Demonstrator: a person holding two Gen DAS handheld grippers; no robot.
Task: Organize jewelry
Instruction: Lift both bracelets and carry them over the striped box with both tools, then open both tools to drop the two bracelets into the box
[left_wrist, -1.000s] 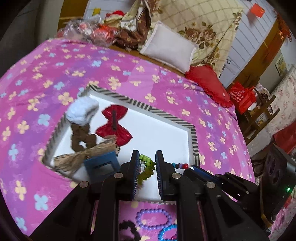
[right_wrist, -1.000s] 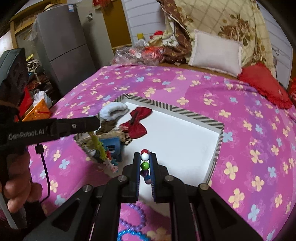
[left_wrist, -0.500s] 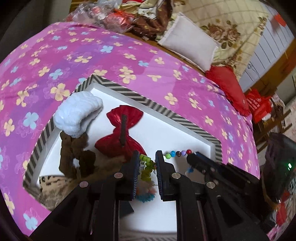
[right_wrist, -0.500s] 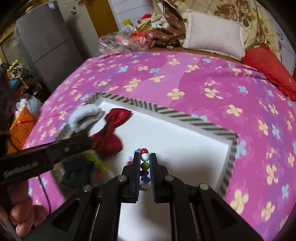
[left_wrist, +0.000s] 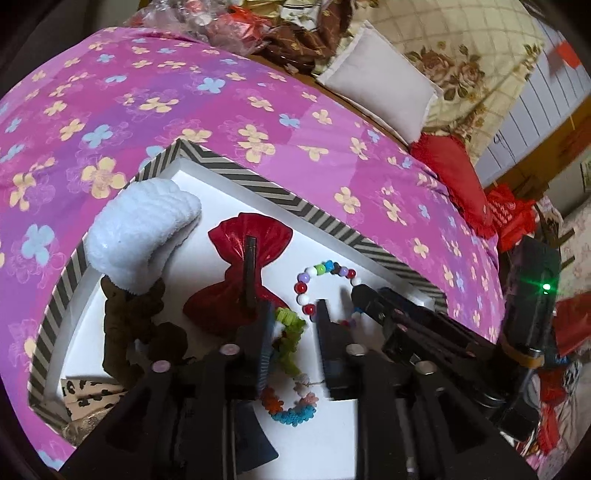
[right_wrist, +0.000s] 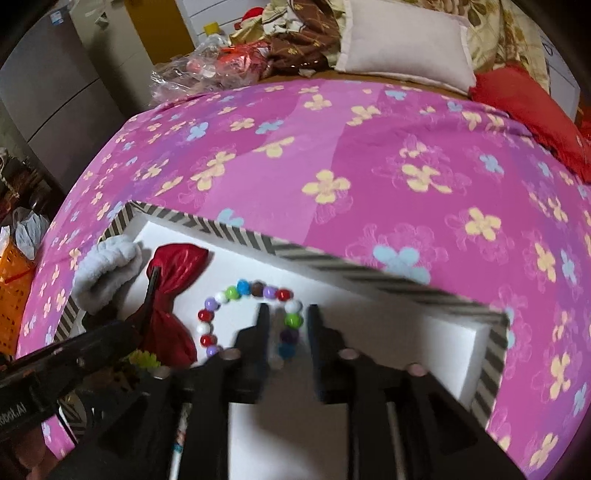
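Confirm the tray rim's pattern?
Black-and-white diagonal stripes on the tray rim, meeting in chevrons at the corners. Clearest in the left wrist view.

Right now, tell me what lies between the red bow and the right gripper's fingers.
Part of the bead bracelet on the white tray floor, in the right wrist view, between red bow and fingers.

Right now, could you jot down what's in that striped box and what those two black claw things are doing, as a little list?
container: white tray with striped rim on a pink flowered bedspread
right gripper: fingers opening; colourful bead bracelet lies on the tray floor, part of it between them
left gripper: fingers opening; green fuzzy bracelet between them, its flower end on the tray
also in tray: red satin bow, pale blue fluffy item, brown fuzzy item
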